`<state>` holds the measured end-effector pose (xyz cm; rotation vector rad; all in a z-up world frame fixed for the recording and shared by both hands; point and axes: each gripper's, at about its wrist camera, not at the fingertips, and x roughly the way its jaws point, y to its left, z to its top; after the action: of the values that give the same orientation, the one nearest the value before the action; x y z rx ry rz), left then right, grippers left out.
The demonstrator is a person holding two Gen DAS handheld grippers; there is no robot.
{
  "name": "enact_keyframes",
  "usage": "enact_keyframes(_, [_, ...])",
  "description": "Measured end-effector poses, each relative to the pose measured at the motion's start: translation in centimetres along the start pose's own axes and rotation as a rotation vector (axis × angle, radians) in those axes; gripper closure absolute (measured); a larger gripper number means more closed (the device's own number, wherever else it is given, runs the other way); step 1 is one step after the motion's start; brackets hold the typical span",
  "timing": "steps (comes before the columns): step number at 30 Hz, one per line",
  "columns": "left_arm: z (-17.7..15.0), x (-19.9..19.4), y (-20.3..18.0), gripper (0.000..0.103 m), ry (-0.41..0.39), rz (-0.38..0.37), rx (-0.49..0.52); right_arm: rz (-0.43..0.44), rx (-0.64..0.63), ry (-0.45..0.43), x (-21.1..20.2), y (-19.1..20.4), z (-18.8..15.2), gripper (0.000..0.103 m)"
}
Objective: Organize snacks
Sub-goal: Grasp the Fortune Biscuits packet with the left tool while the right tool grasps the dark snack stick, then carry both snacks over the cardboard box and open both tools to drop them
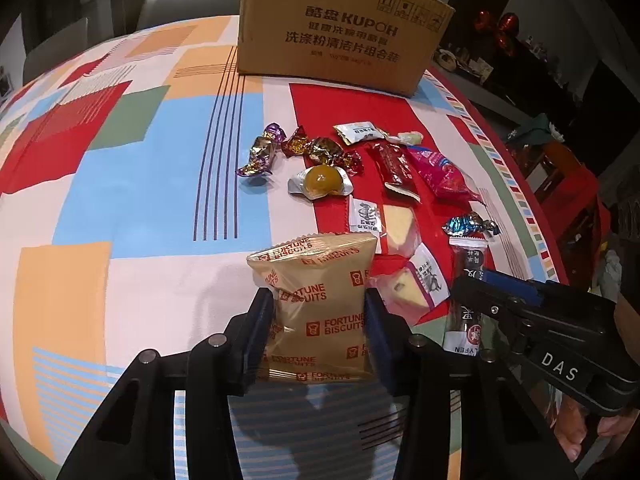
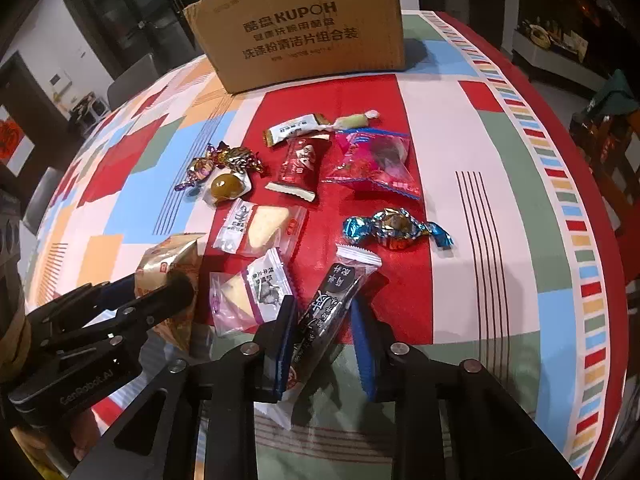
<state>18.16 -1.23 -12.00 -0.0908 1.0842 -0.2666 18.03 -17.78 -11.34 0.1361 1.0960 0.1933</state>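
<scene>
Jaws of both grippers pinch snacks, left gripper [image 1: 320, 316] on biscuits [image 1: 316, 304], right gripper [image 2: 326, 332] on bar [image 2: 328, 312]; next, lift toward box [image 1: 340, 28] at twelve o'clock.

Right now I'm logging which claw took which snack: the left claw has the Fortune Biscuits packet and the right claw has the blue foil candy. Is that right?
Not quite. The right claw has the long black snack bar between its fingers, as the right wrist view shows; the blue foil candy lies untouched on the tablecloth. The left claw does hold the Fortune Biscuits packet.

cardboard box [image 1: 340, 36] top cropped, distant shelves blurred
</scene>
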Motion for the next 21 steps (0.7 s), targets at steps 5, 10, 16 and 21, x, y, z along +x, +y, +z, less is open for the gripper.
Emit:
enact_keyframes(5, [0.1,-0.6,-0.4,0.059,-0.017,0.008,0.011,0.018,-0.011,-0.016,-0.4,-0.1,0.0,0.083])
enact_keyframes(10, [0.6,-2.1,-1.1,0.059,-0.055,0.014,0.022,0.035,-0.019,-0.045,-1.4,0.0,0.0,0.085])
enact_keyframes(16, [1.8,-4.4,-2.0,0.059,-0.106,0.002,0.038,0.067,-0.027,-0.105,-3.7,-0.1,0.7,0.086])
enact_keyframes(21, [3.5,-6.2,-3.1,0.059,-0.156,-0.006,0.067,0.102,-0.036,-0.177,-6.2,0.0,2.5,0.086])
